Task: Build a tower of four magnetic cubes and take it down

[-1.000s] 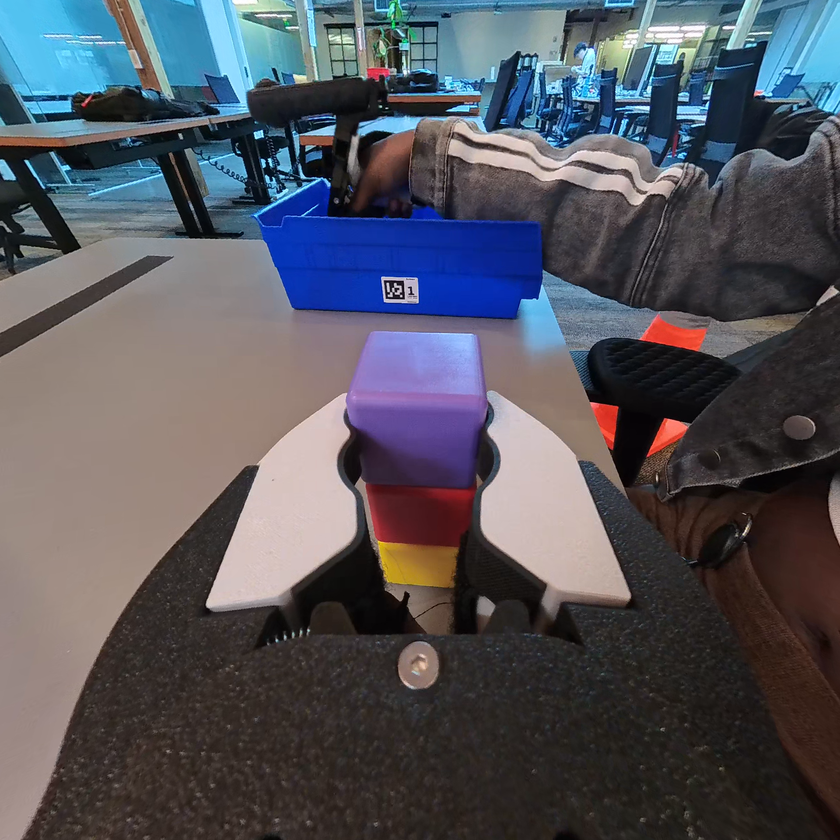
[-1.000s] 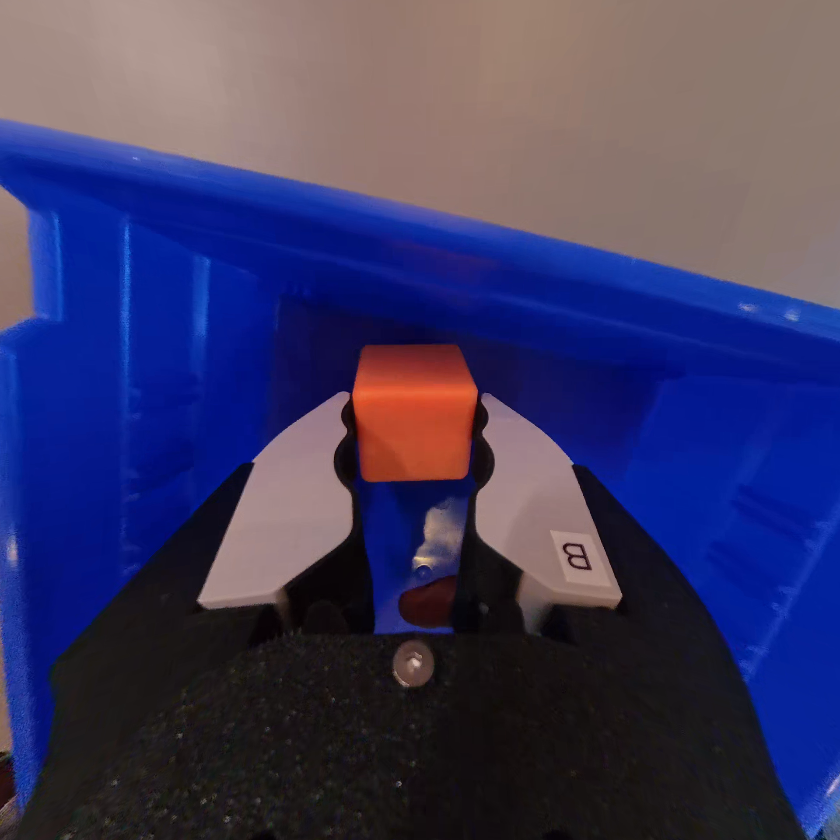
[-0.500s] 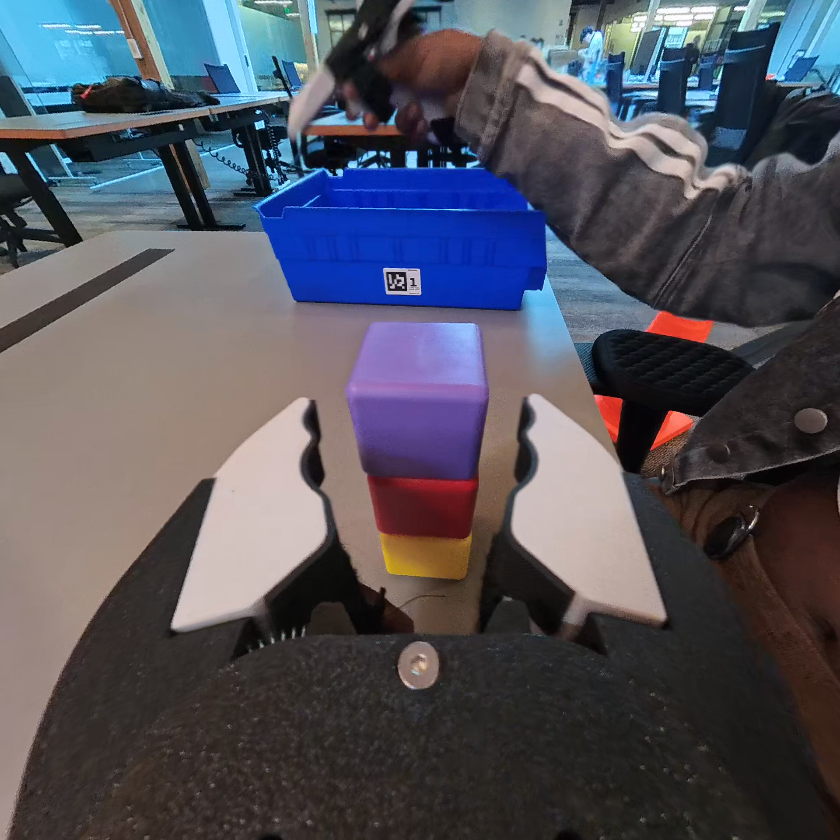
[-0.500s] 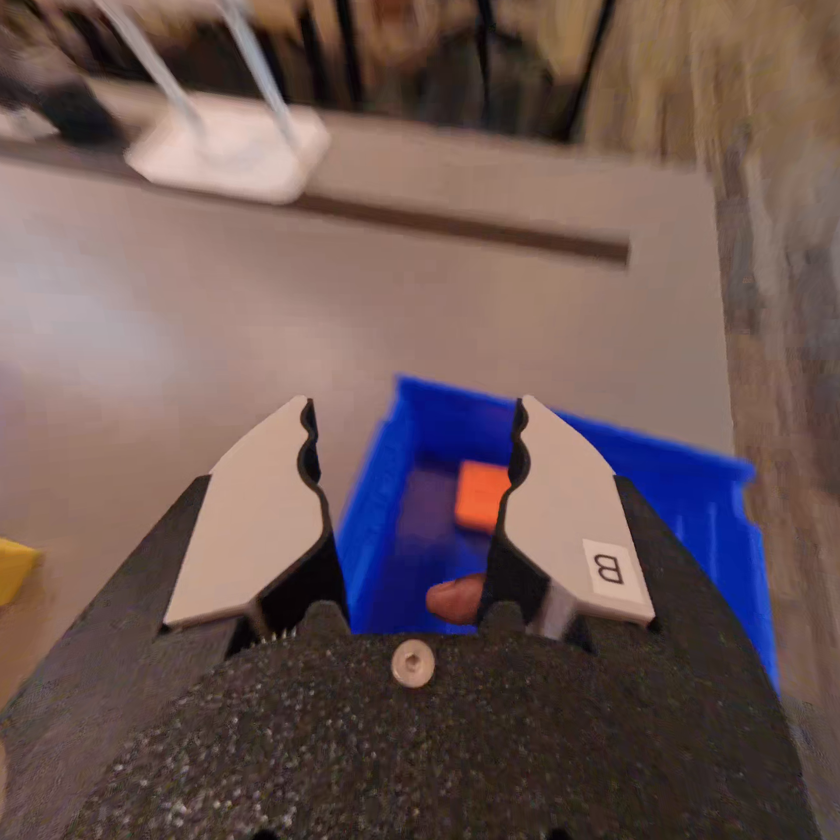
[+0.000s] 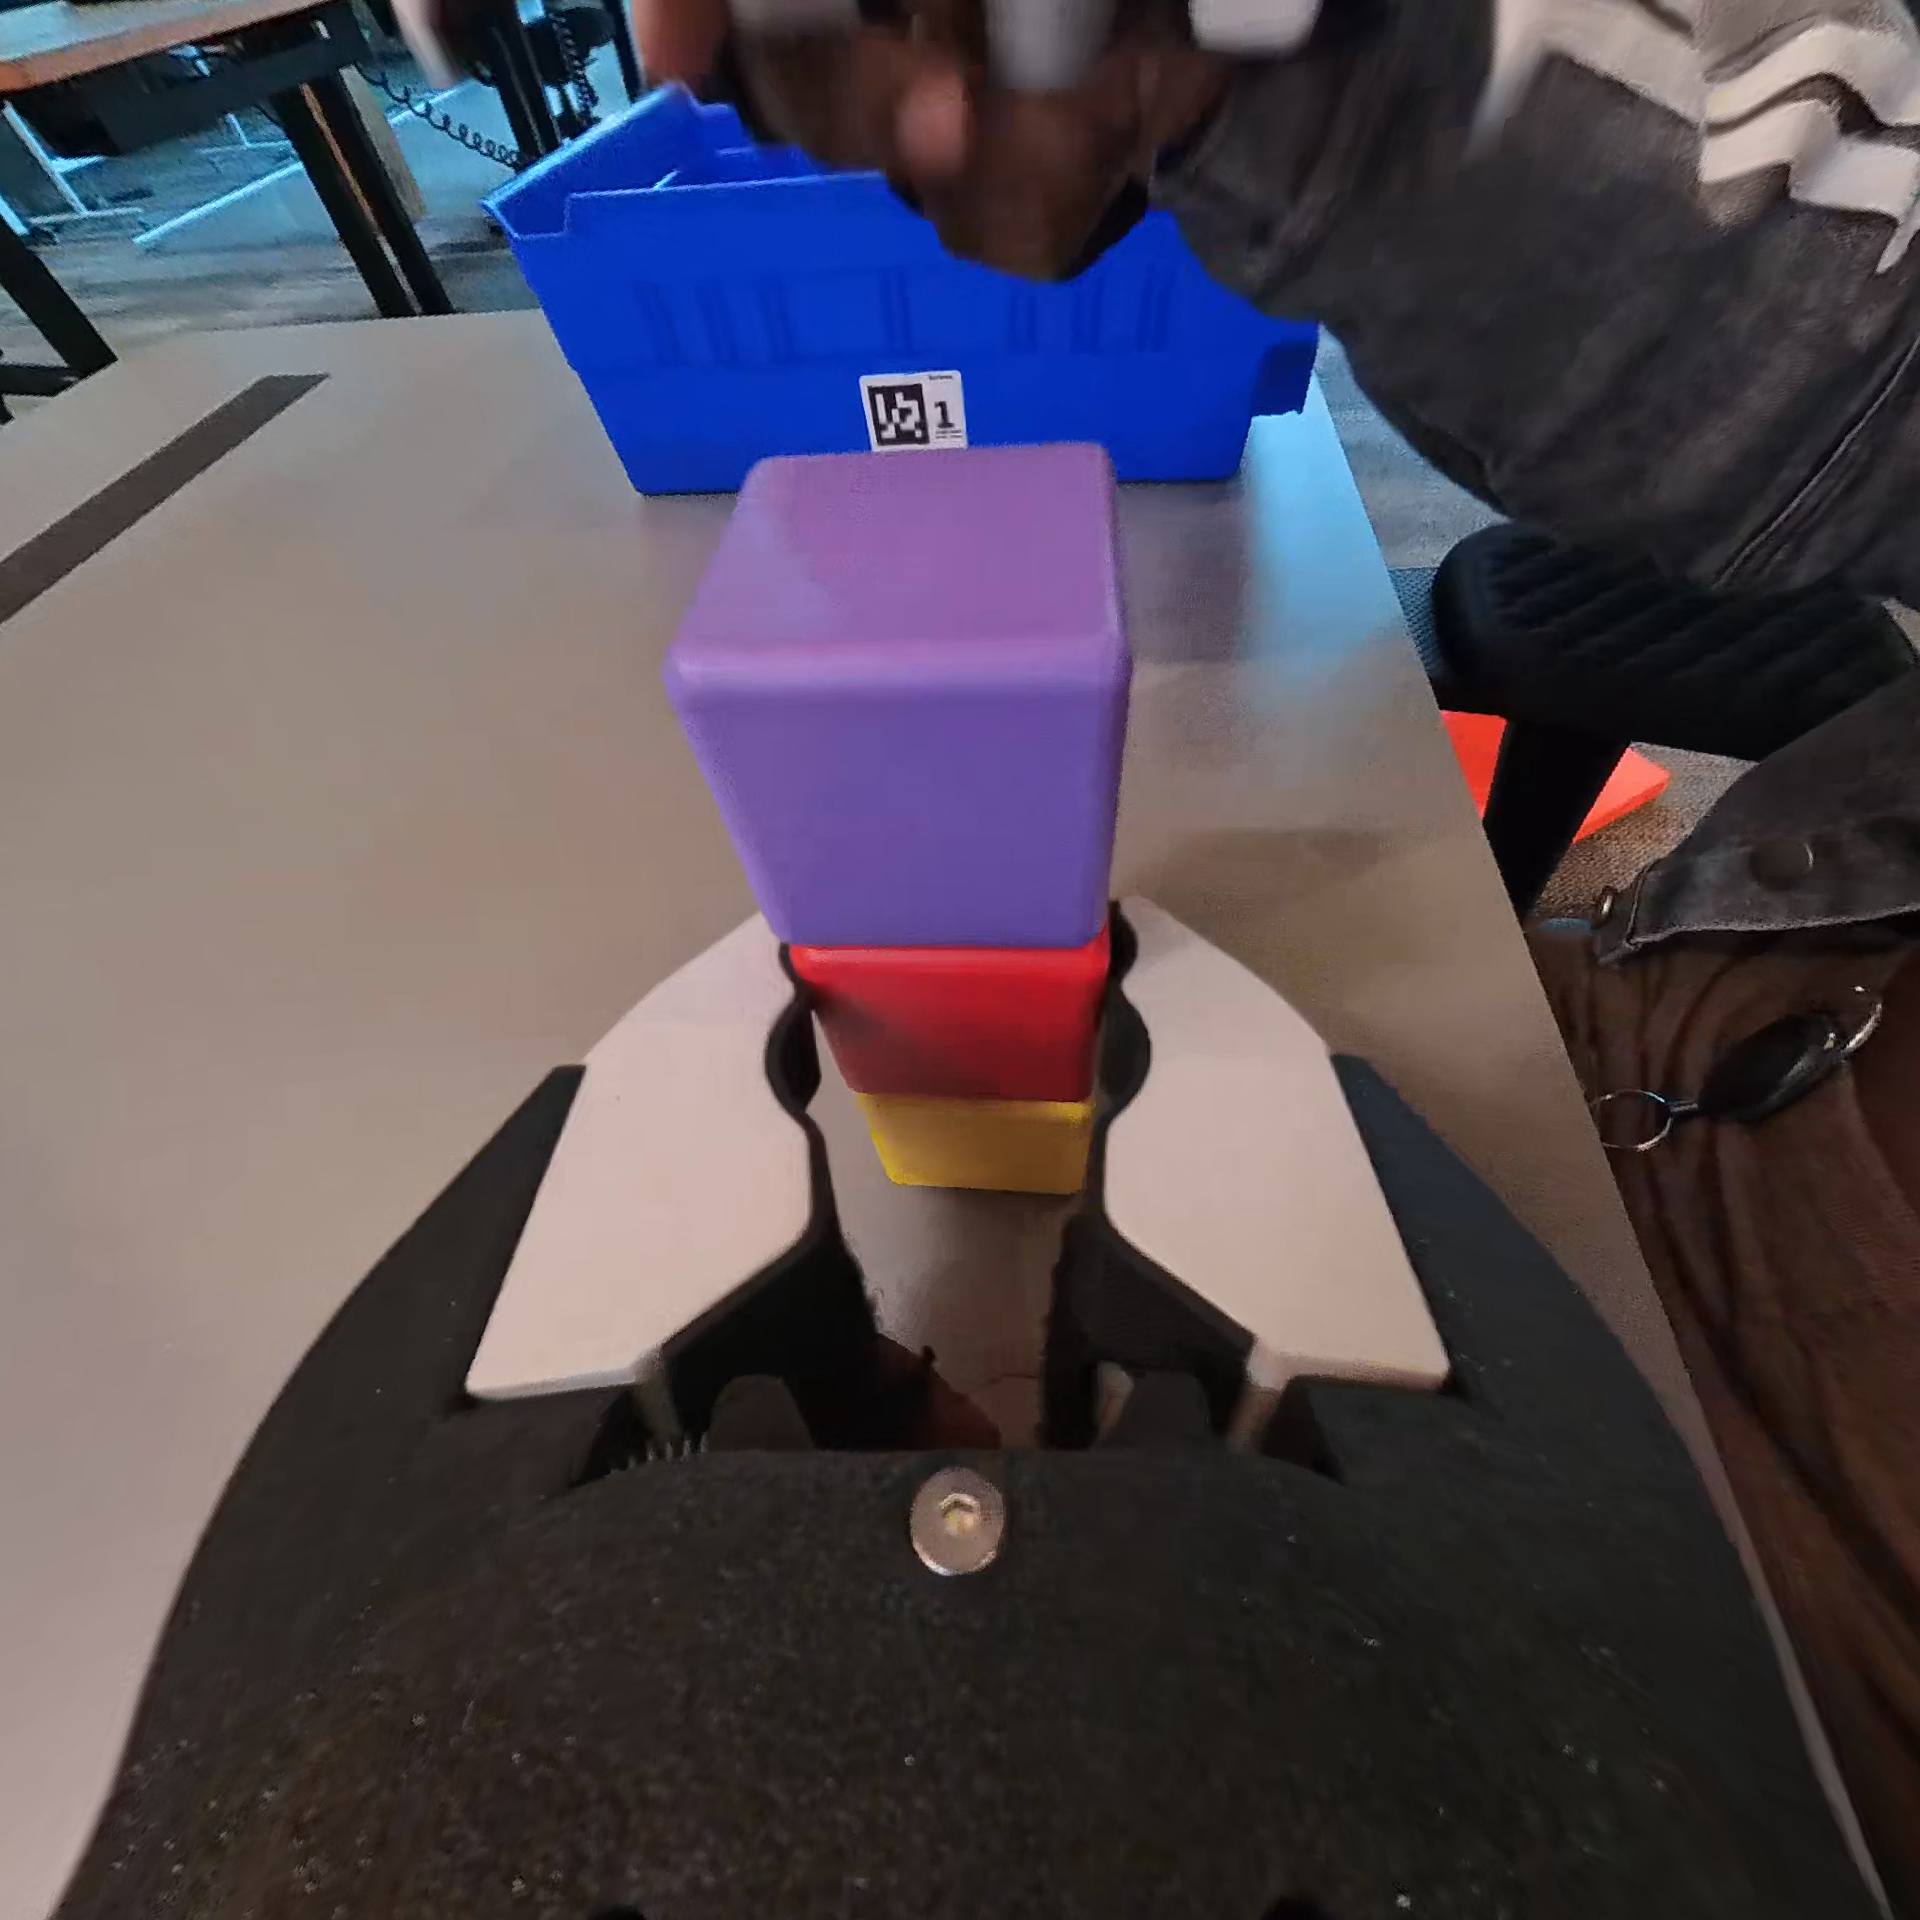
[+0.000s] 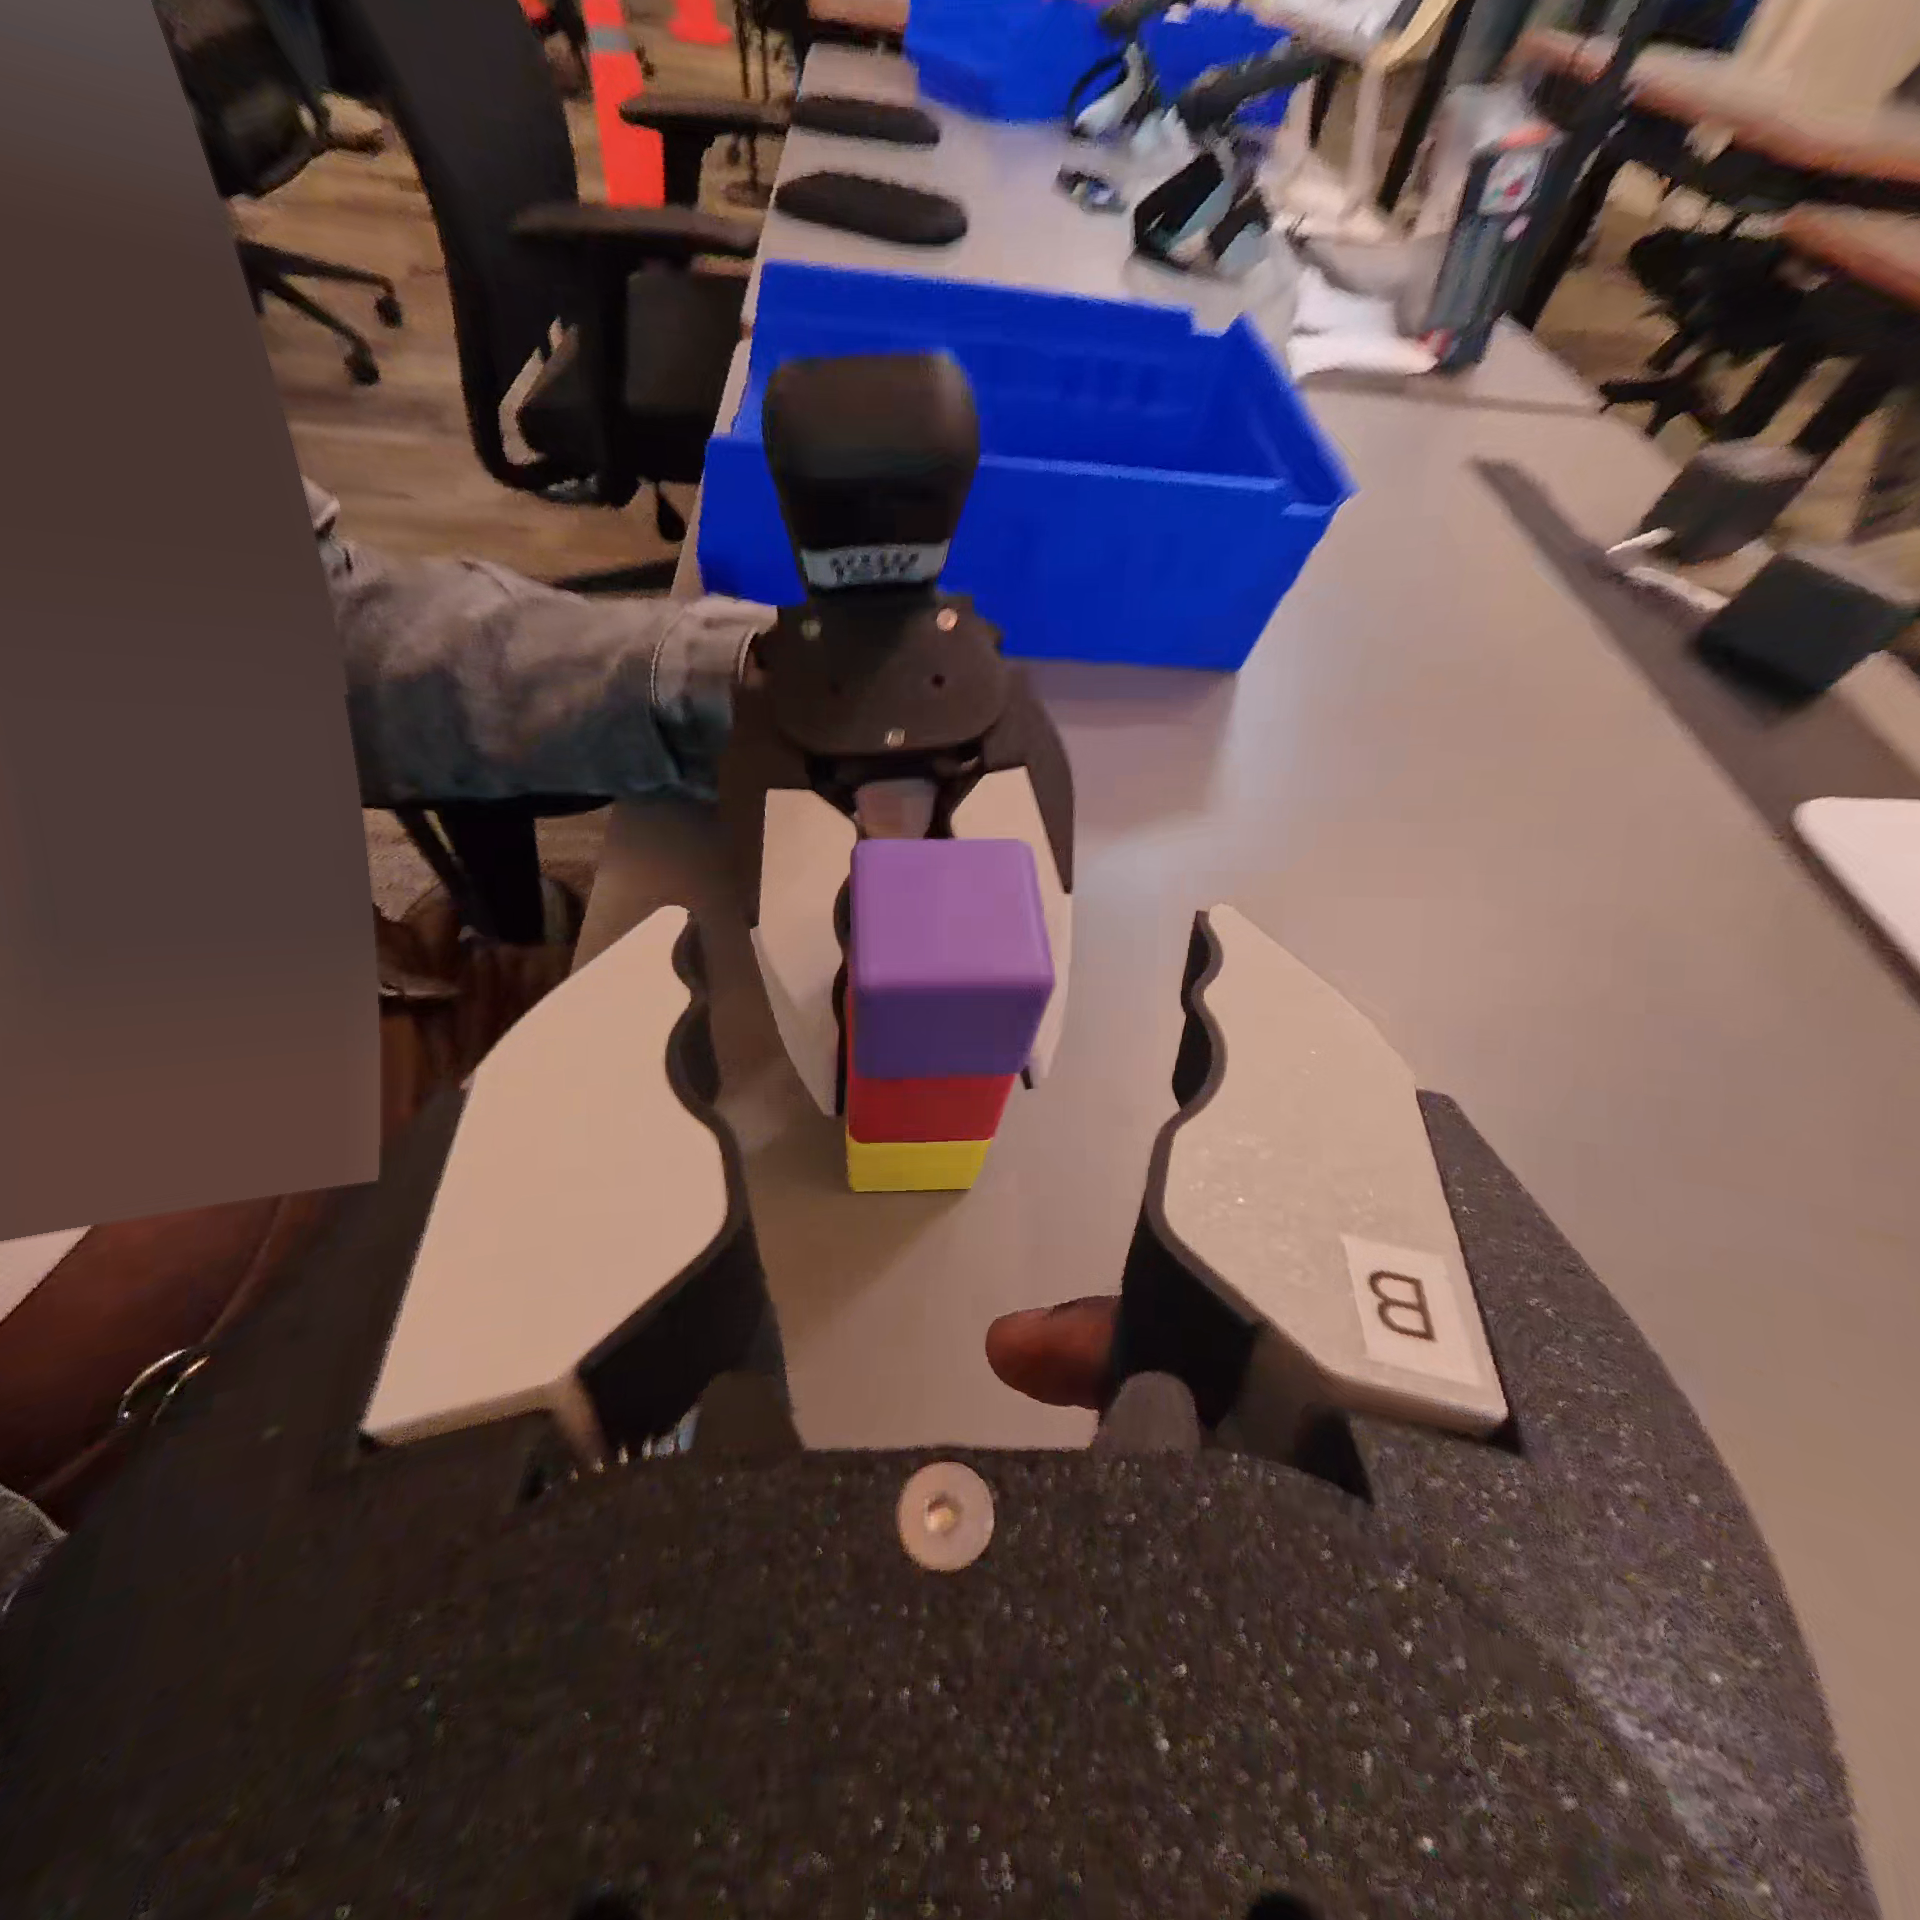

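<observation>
Grey tabletop (image 5: 312, 831) in an open office, desks and chairs beyond. Blue bin (image 5: 831, 343) at far edge. Stack near: purple cube (image 5: 904, 727) on red cube (image 5: 956, 1013) on yellow cube (image 5: 977, 1143). Left gripper (image 5: 956, 997), released half a second ago, now clamps red cube; right gripper (image 6: 940, 997) gapes empty, now out of bin
</observation>
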Tool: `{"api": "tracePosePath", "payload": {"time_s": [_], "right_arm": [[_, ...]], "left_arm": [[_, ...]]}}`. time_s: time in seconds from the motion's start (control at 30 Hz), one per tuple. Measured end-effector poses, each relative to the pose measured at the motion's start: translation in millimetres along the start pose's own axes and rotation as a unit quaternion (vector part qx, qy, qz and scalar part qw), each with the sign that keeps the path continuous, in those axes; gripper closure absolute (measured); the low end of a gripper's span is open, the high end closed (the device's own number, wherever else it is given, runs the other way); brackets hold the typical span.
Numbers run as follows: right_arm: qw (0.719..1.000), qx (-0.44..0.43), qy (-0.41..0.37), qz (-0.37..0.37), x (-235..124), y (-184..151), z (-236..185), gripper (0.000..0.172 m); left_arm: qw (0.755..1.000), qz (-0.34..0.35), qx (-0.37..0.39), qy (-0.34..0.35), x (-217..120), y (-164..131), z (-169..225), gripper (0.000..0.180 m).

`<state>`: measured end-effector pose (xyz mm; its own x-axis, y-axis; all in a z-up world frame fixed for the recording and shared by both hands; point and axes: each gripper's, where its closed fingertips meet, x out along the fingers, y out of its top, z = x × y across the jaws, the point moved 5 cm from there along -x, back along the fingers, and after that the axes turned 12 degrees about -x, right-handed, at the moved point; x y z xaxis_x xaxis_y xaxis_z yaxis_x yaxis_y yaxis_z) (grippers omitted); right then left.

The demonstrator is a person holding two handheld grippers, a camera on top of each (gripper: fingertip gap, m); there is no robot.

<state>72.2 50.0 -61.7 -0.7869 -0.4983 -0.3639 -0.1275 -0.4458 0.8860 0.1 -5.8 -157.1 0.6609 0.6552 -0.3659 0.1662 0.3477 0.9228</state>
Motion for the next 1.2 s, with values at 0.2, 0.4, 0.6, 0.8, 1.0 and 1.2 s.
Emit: {"api": "tracePosePath", "payload": {"time_s": [0.2, 0.4, 0.6, 0.8, 1.0, 1.2], "right_arm": [[0.999, 0.025, 0.036, 0.014, 33, -27, -9, 0.107], [0.999, -0.001, 0.023, 0.025, 33, -33, -11, 0.123], [0.990, 0.029, -0.074, 0.116, -23, -7, 5, 0.123], [0.951, 0.052, -0.299, -0.061, -129, 15, 21, 0.123], [0.792, 0.209, -0.494, -0.293, -262, -60, 36, 0.123], [0.711, 0.366, -0.505, -0.326, -292, -170, 27, 0.123]], "left_arm": [[1.000, 0.000, -0.006, -0.007, 0, 0, 0, 0.130], [1.000, 0.005, 0.001, -0.006, -1, 0, 2, 0.131], [1.000, 0.001, -0.016, -0.006, -5, -1, -2, 0.131], [1.000, 0.000, -0.014, -0.008, -5, -2, -1, 0.131], [1.000, -0.001, -0.014, -0.008, -4, -2, -1, 0.131], [1.000, -0.003, -0.015, -0.010, -4, -2, -1, 0.131]]}}
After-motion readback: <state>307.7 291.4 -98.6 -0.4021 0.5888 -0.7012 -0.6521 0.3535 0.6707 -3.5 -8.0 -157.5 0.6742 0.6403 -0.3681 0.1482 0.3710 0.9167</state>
